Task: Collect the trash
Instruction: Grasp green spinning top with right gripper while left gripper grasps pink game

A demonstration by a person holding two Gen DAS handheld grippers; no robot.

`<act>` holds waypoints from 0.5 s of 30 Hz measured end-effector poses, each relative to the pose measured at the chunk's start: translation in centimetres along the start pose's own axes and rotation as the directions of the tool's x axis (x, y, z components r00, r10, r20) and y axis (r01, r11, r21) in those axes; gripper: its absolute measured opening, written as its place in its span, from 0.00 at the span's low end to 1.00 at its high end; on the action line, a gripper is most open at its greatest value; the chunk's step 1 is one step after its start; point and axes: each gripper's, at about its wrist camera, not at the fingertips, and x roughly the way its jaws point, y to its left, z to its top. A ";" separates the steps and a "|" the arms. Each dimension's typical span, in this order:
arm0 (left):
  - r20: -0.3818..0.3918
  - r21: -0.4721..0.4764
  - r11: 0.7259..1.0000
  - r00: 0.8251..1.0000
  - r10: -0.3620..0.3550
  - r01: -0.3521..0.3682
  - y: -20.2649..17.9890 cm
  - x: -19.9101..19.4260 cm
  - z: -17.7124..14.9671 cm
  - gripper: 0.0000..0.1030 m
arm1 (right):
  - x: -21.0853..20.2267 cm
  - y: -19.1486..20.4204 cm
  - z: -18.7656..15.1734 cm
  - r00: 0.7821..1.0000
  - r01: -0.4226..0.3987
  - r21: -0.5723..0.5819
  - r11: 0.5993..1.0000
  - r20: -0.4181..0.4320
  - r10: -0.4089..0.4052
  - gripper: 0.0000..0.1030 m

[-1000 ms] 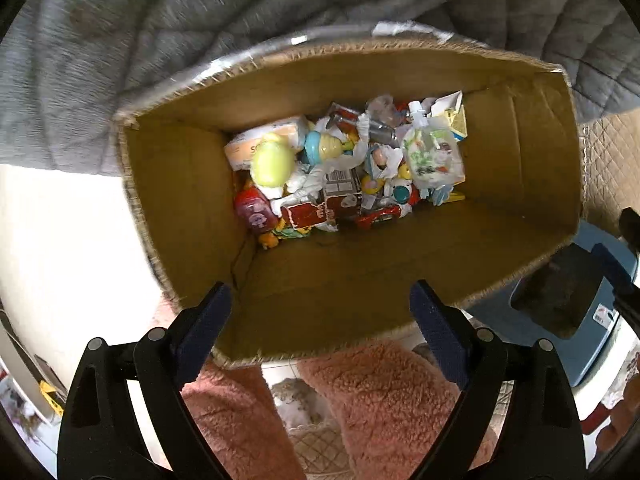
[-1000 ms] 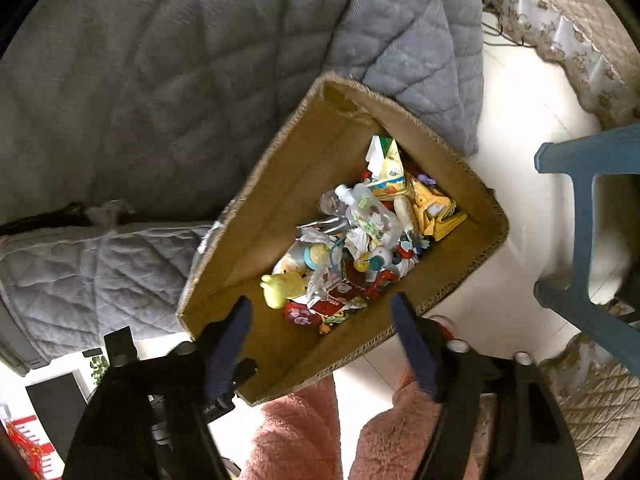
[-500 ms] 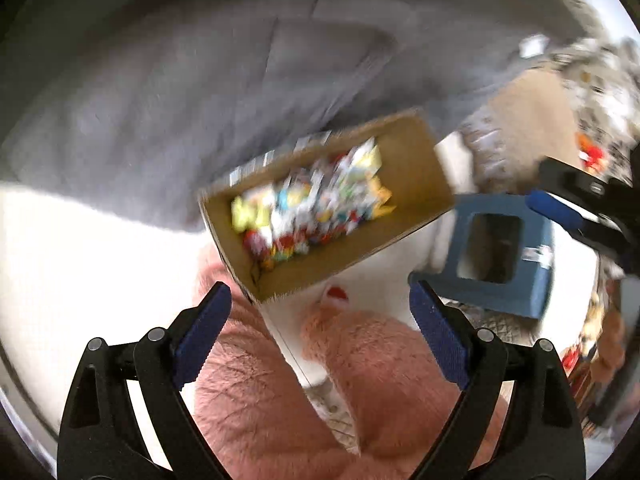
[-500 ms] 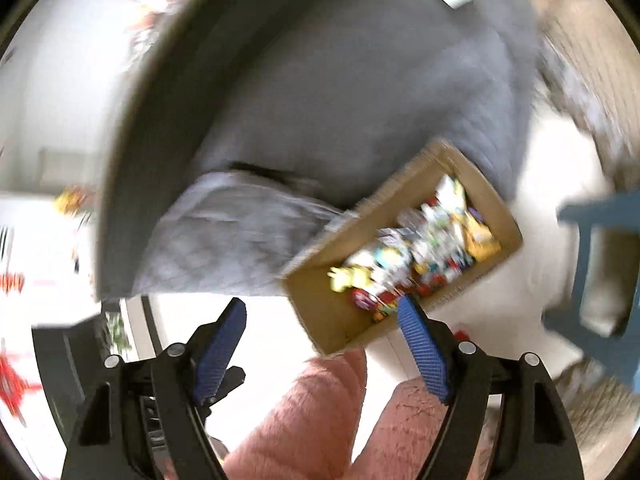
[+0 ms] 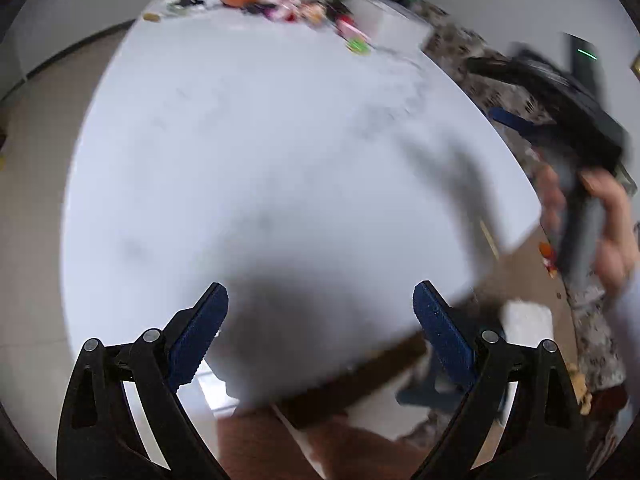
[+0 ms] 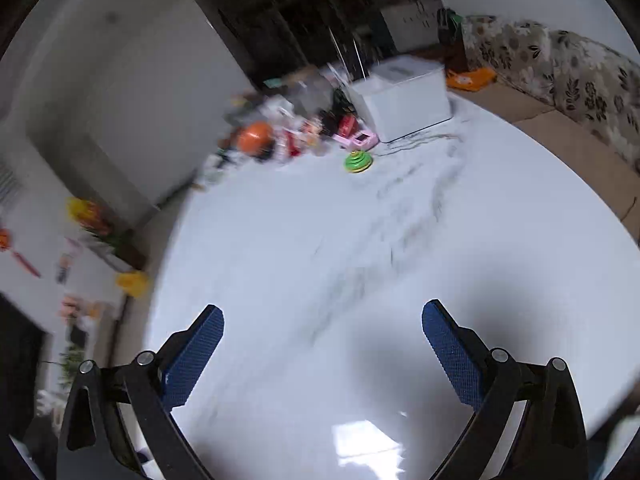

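Both tongs, left tongs (image 5: 320, 312) and right tongs (image 6: 322, 334), gape empty; hasty reaching toward far-edge clutter (image 6: 304, 136) risks scattering it off the tabletop (image 6: 360, 280).

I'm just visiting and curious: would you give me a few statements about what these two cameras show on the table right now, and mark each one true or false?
1. Both tools are empty. True: nothing sits between the fingers of the left tool or the right tool.
2. The white table is covered with clutter all over. False: the clutter is bunched at its far edge; the near part is bare.
3. A green round object lies apart from the clutter, on the table. True.
4. The white box stands on the floor. False: it stands on the table's far edge.
5. An orange ball sits among the clutter. True.
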 end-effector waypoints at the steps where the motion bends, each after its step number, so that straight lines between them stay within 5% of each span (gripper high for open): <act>1: 0.014 -0.007 1.000 1.000 0.003 -0.003 1.6 0.2 1.2 0.89 | 2.6 0.2 1.8 0.998 0.053 0.002 0.999 -0.020 -0.053 0.92; 4: 0.020 -0.026 0.999 0.999 0.030 -0.030 5.2 0.9 3.5 0.89 | 10.9 1.5 7.5 0.979 0.196 -0.018 0.980 -0.049 -0.197 0.72; 8: -0.004 -0.065 0.994 0.996 0.087 -0.087 10.9 2.1 6.1 0.89 | 19.8 1.9 12.9 0.942 0.328 -0.017 0.944 -0.067 -0.329 0.72; 13: -0.062 -0.110 0.987 0.991 0.114 -0.121 16.6 3.3 8.9 0.89 | 25.5 0.9 16.4 0.900 0.427 0.011 0.904 -0.100 -0.424 0.72; 14: -0.068 -0.116 0.986 0.991 0.111 -0.119 17.2 3.6 9.4 0.89 | 25.8 0.9 16.5 0.894 0.437 0.005 0.899 -0.113 -0.434 0.57; 15: -0.074 -0.121 0.986 0.992 0.105 -0.114 17.5 3.9 9.8 0.89 | 26.3 0.5 16.6 0.897 0.428 0.002 0.904 -0.122 -0.424 0.55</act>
